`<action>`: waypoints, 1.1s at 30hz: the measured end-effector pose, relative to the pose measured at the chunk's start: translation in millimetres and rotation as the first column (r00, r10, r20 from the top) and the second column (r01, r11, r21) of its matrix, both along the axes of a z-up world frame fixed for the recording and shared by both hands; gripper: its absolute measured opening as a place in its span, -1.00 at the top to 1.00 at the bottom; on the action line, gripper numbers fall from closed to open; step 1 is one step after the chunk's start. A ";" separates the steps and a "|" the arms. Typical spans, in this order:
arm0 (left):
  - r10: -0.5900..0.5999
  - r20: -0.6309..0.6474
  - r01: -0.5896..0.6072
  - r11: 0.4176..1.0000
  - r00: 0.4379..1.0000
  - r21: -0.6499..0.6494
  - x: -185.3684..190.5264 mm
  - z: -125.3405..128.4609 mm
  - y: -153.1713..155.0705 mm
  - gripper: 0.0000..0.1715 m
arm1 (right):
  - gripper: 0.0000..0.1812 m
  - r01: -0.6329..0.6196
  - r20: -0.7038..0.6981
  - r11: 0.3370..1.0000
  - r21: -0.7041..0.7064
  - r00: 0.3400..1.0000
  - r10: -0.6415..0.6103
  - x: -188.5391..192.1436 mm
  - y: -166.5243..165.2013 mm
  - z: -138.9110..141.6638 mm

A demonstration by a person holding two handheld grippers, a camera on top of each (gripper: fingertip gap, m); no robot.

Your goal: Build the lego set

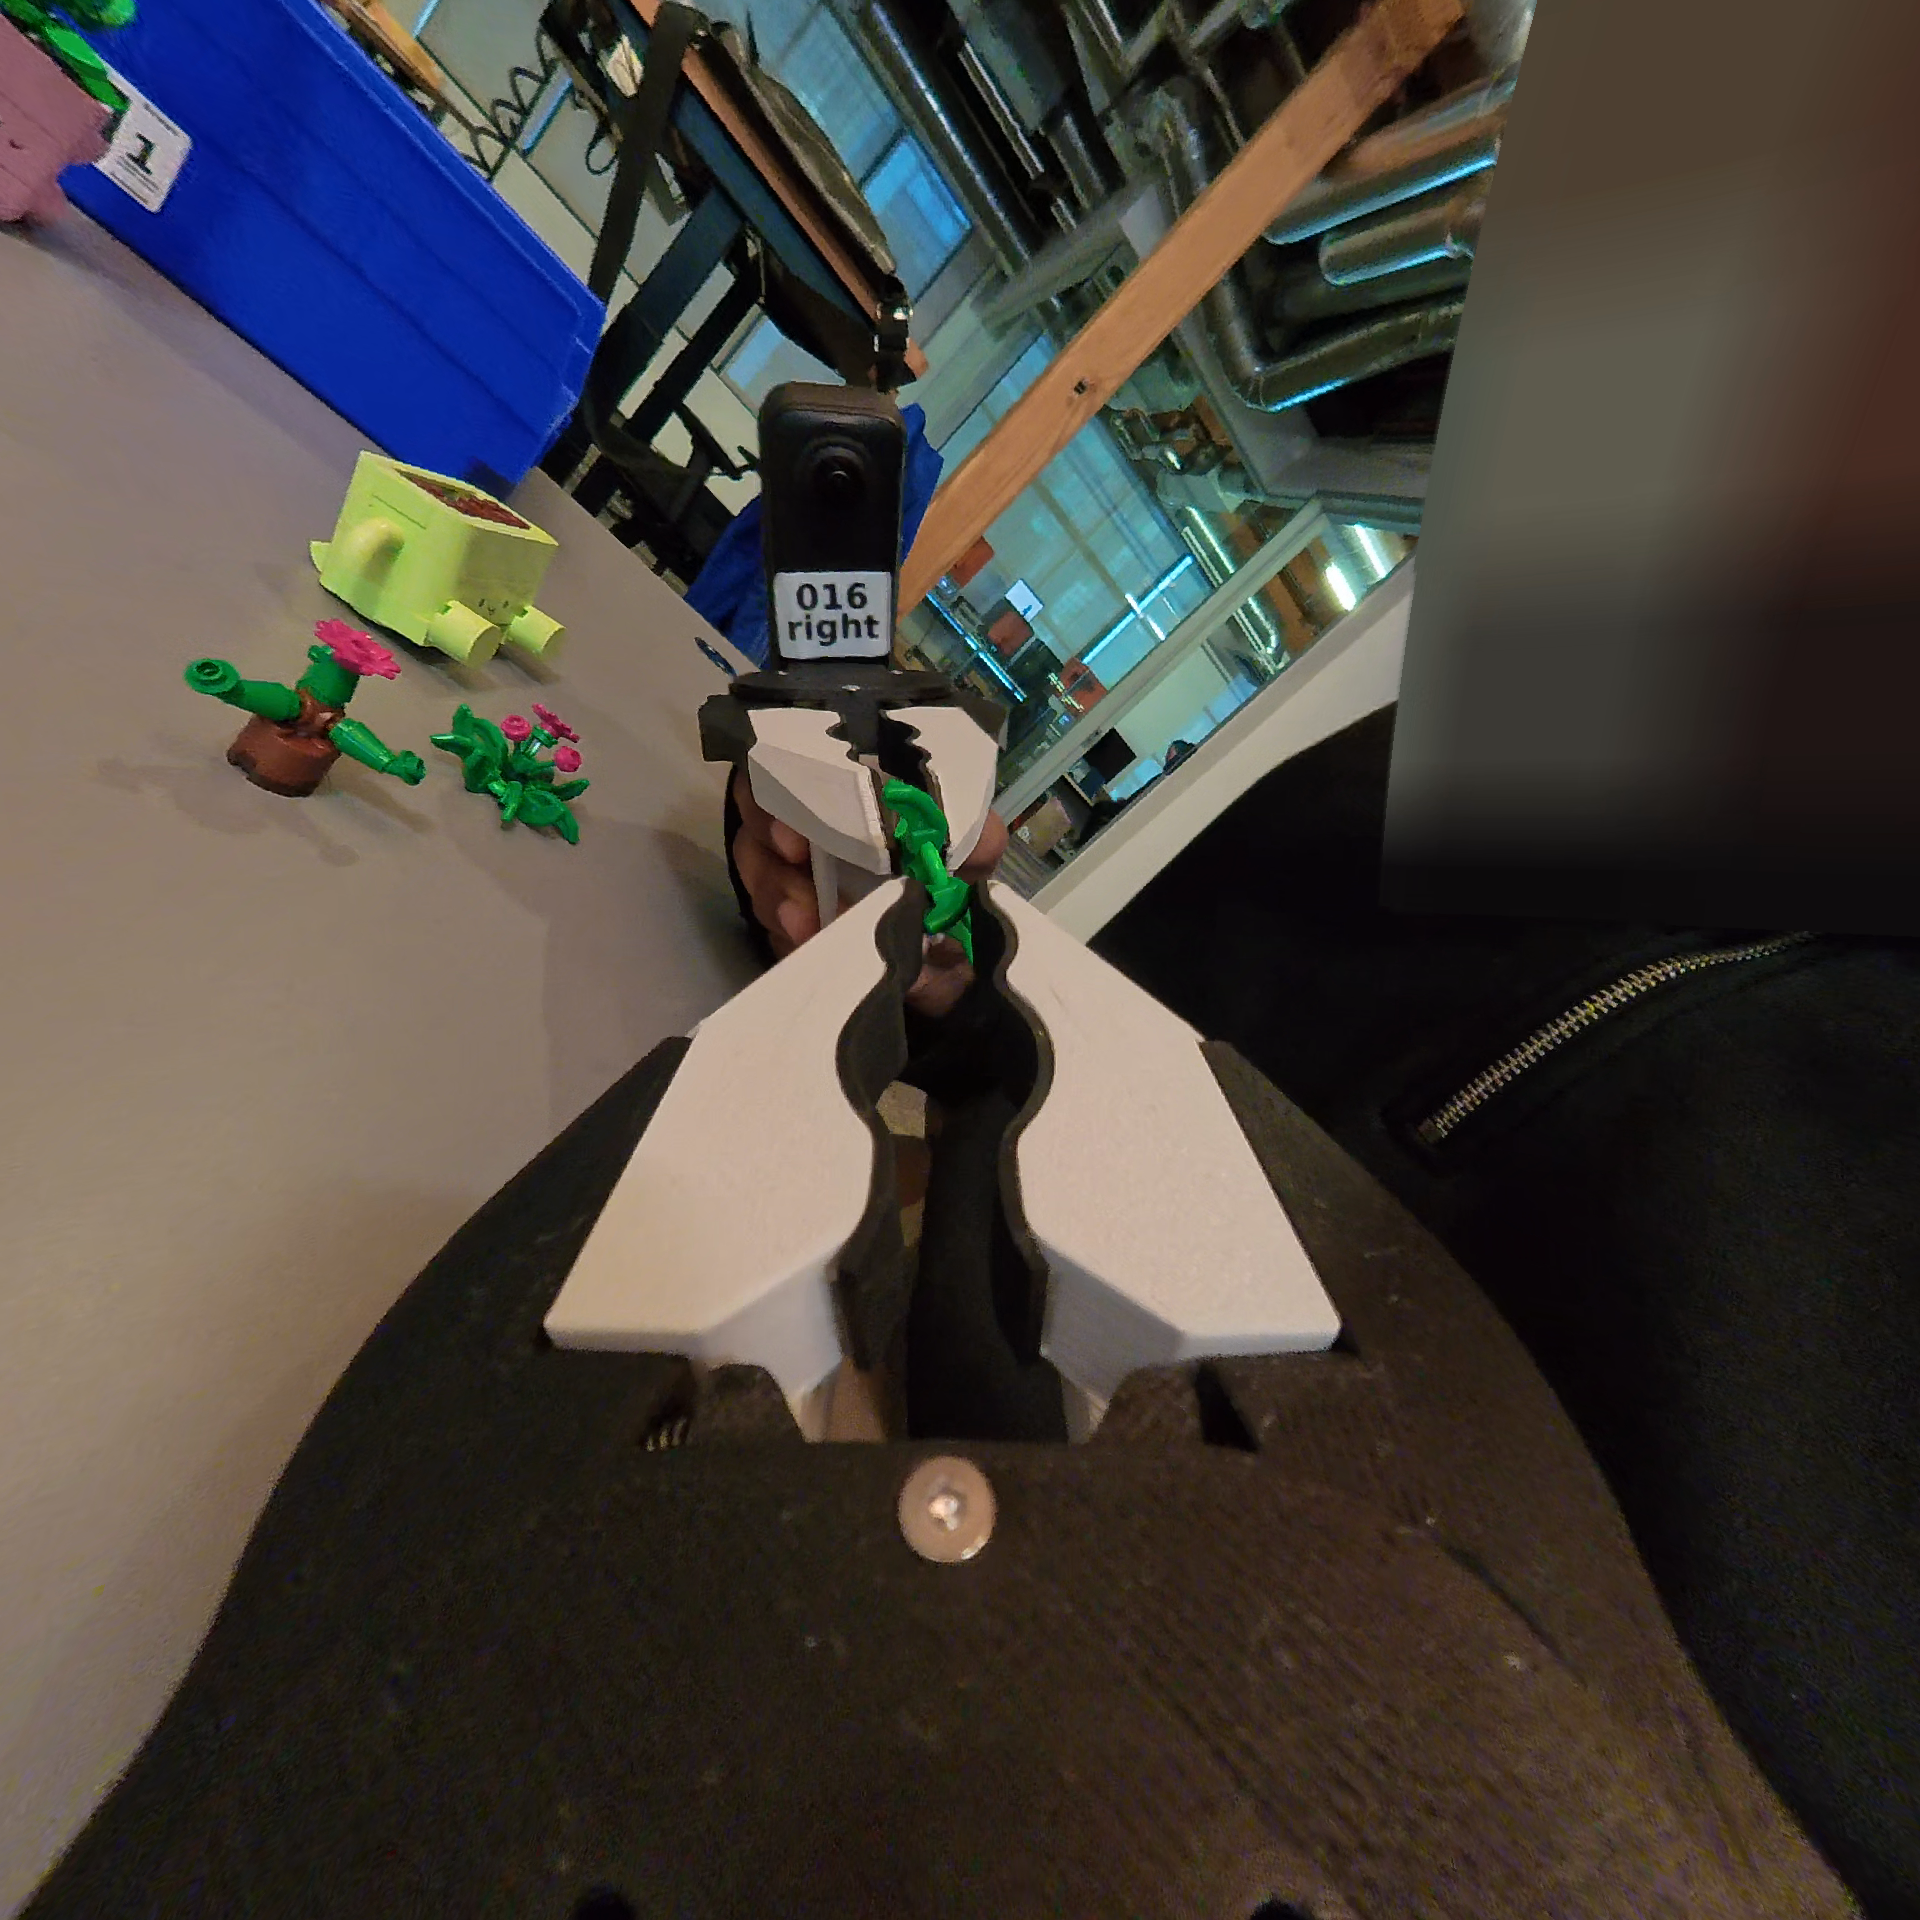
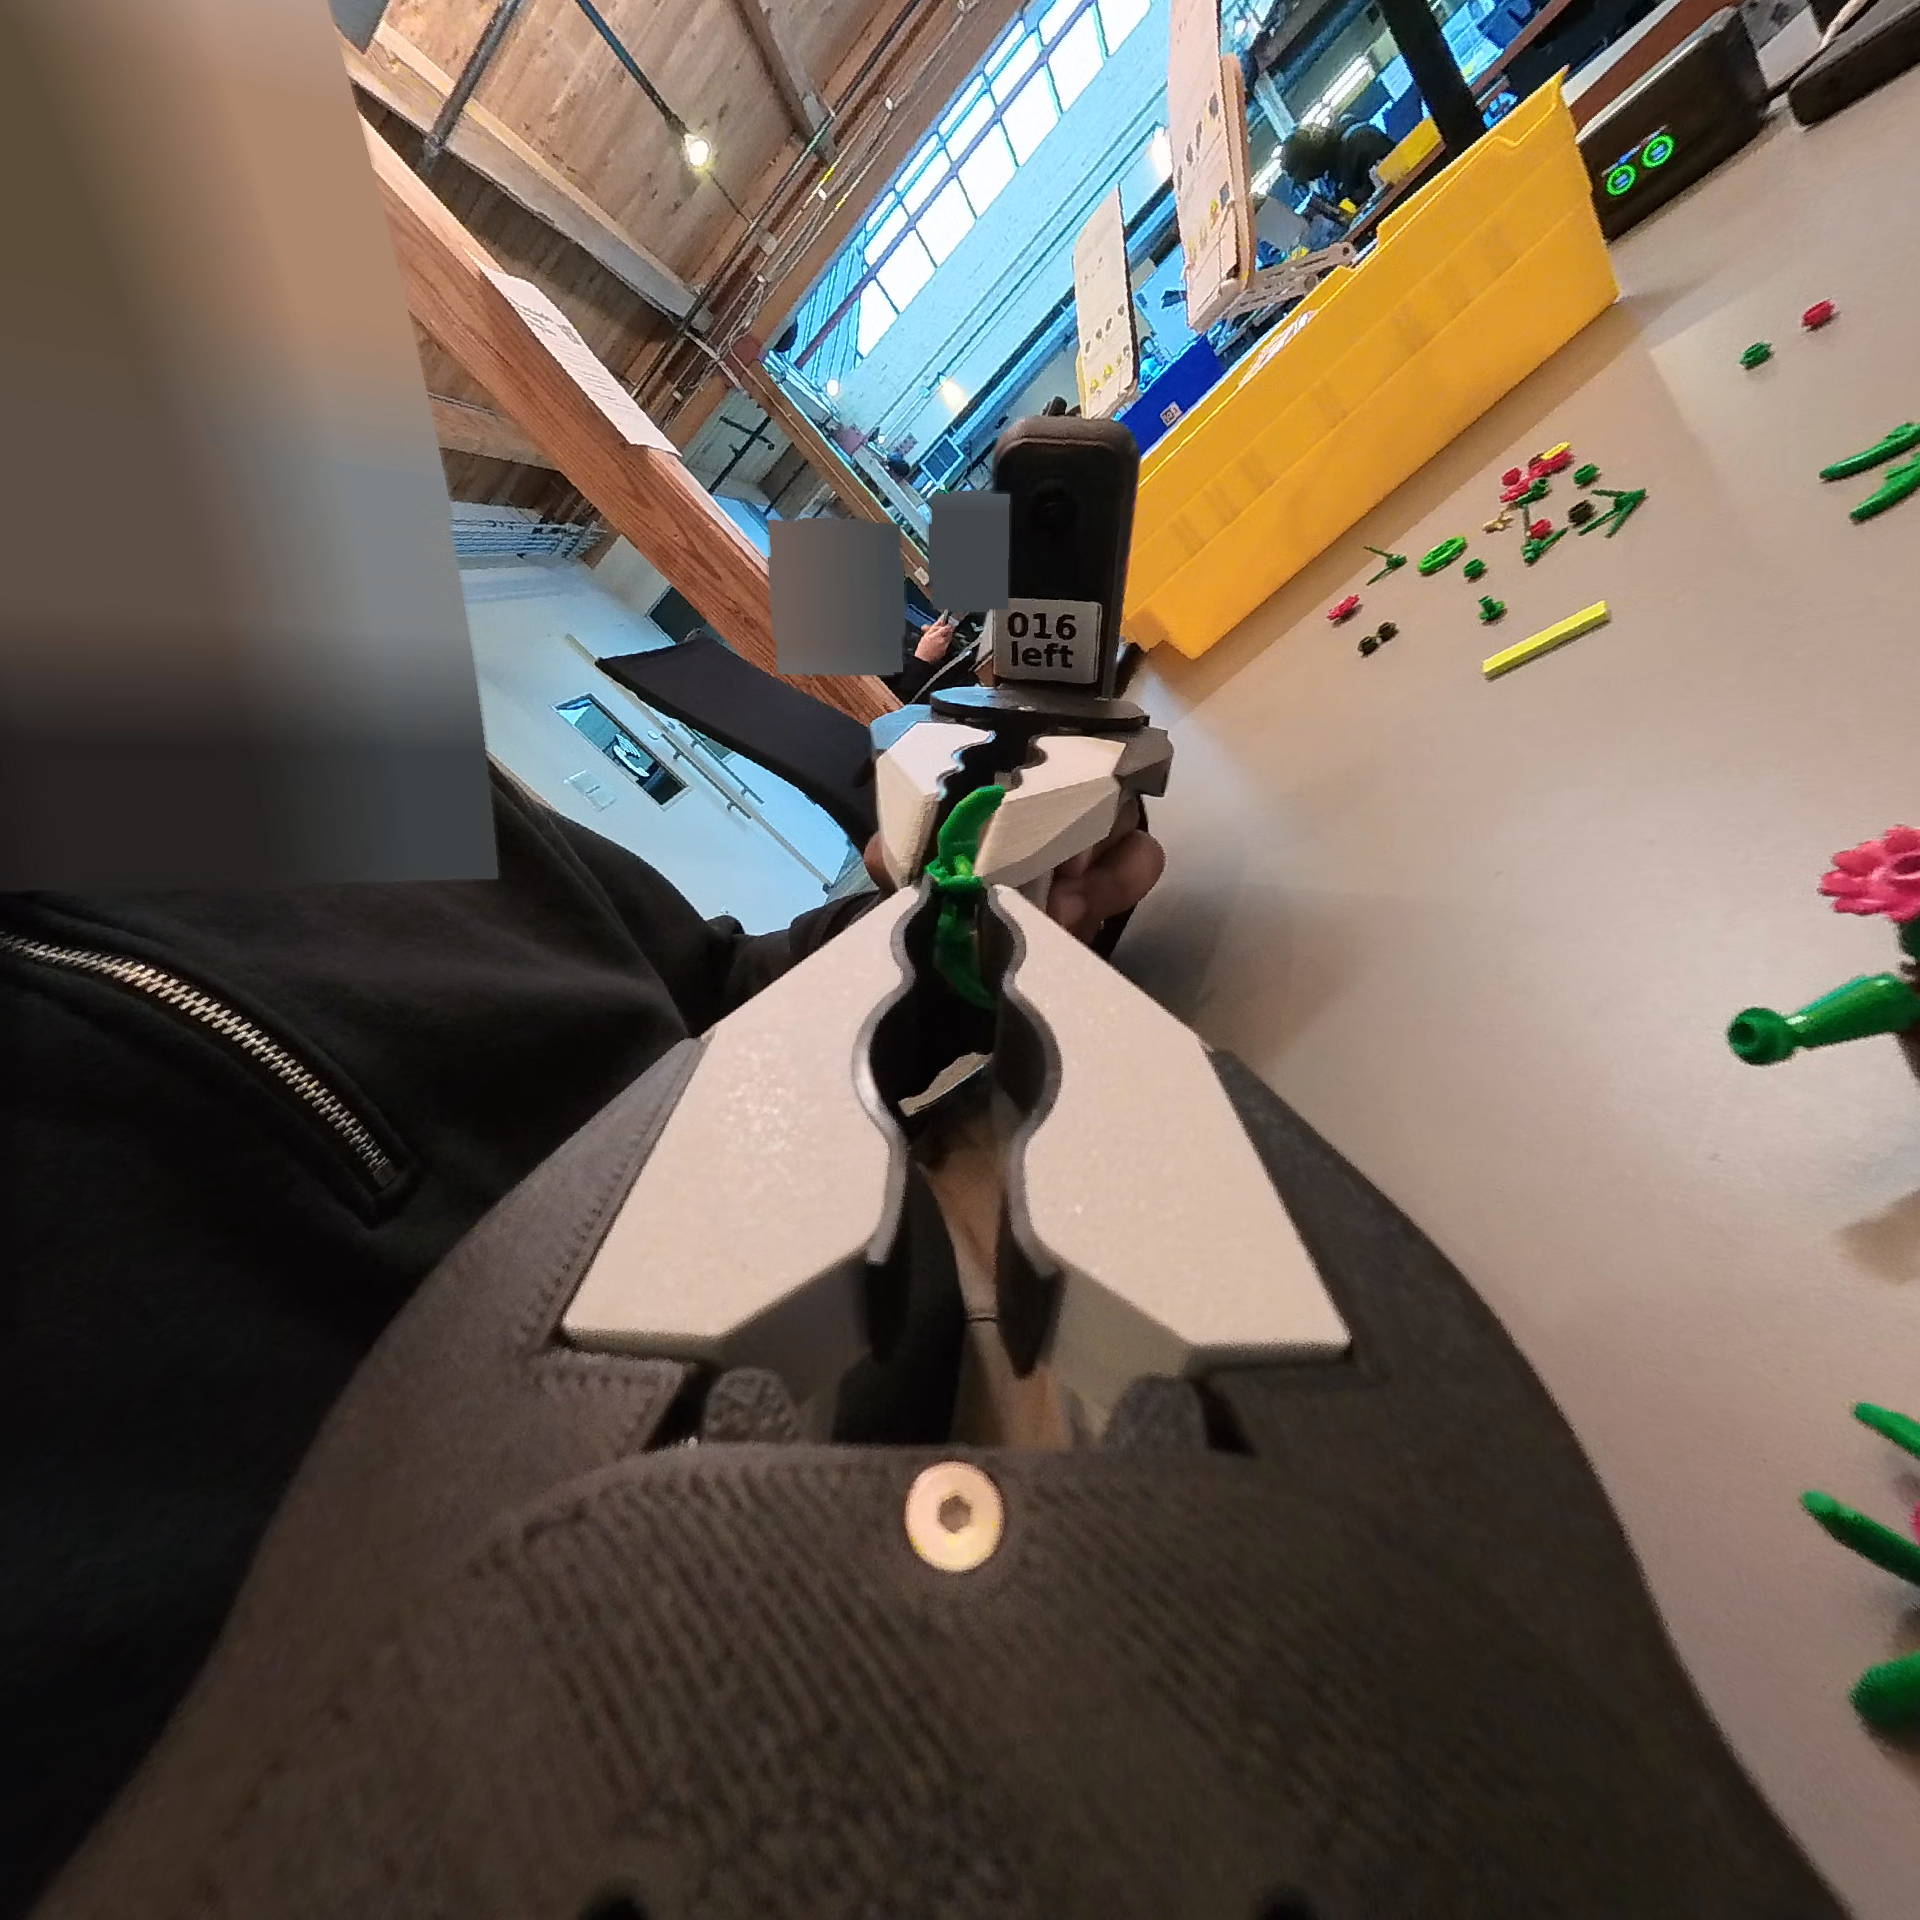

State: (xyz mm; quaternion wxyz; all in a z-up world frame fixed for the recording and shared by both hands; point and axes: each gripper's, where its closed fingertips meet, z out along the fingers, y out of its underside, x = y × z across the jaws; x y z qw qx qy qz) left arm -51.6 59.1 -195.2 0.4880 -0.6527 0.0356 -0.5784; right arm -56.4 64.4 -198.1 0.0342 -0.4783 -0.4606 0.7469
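Both grippers face each other tip to tip, raised above the table in front of a person in a black zip jacket. My left gripper (image 1: pixel 940 914) is shut on a green lego leaf stem (image 1: pixel 940 883). My right gripper (image 2: pixel 956 894) is shut on the same green leaf piece (image 2: pixel 956 920); it also shows in the left wrist view (image 1: pixel 899 821). The left gripper shows in the right wrist view (image 2: pixel 971 805) too. On the table lie a brown-based cactus with a pink flower (image 1: pixel 307 707), a green plant with pink flowers (image 1: pixel 520 764) and a lime green pot (image 1: pixel 436 551).
A blue bin (image 1: pixel 312 229) stands at the table's far left. A yellow bin (image 2: pixel 1371 384) stands at the back in the right wrist view. Several loose green and pink pieces (image 2: pixel 1527 509) and a yellow strip (image 2: pixel 1546 639) lie beside it on the grey table (image 2: pixel 1403 987). My two grippers' fingertips are within a few centimetres of each other.
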 end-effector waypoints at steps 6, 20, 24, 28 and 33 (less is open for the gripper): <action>0.153 -0.078 -0.155 0.988 0.985 -0.026 -26.5 -8.8 10.1 0.61 | 0.94 0.068 0.122 0.997 0.021 0.990 -0.070 -7.3 10.9 -16.4; 0.211 -0.467 -0.241 0.971 0.859 -0.004 -23.4 -35.8 14.3 0.58 | 0.72 0.140 0.392 0.933 0.332 0.879 -0.272 -17.0 20.4 -75.0; 0.215 -0.473 -0.250 0.968 0.854 -0.010 -24.6 -37.1 14.8 0.59 | 0.64 0.177 0.355 0.934 0.310 0.890 -0.286 -13.8 29.4 -66.5; 0.217 -0.488 -0.264 0.964 0.845 -0.027 -25.9 -40.6 16.5 0.62 | 0.65 0.215 0.275 0.919 0.331 0.909 -0.312 -11.2 36.4 -53.9; 0.196 -0.526 -0.262 0.964 0.828 -0.052 -23.8 -47.4 18.2 0.64 | 0.76 0.218 0.156 0.802 0.555 0.920 -0.358 -9.1 37.2 -51.4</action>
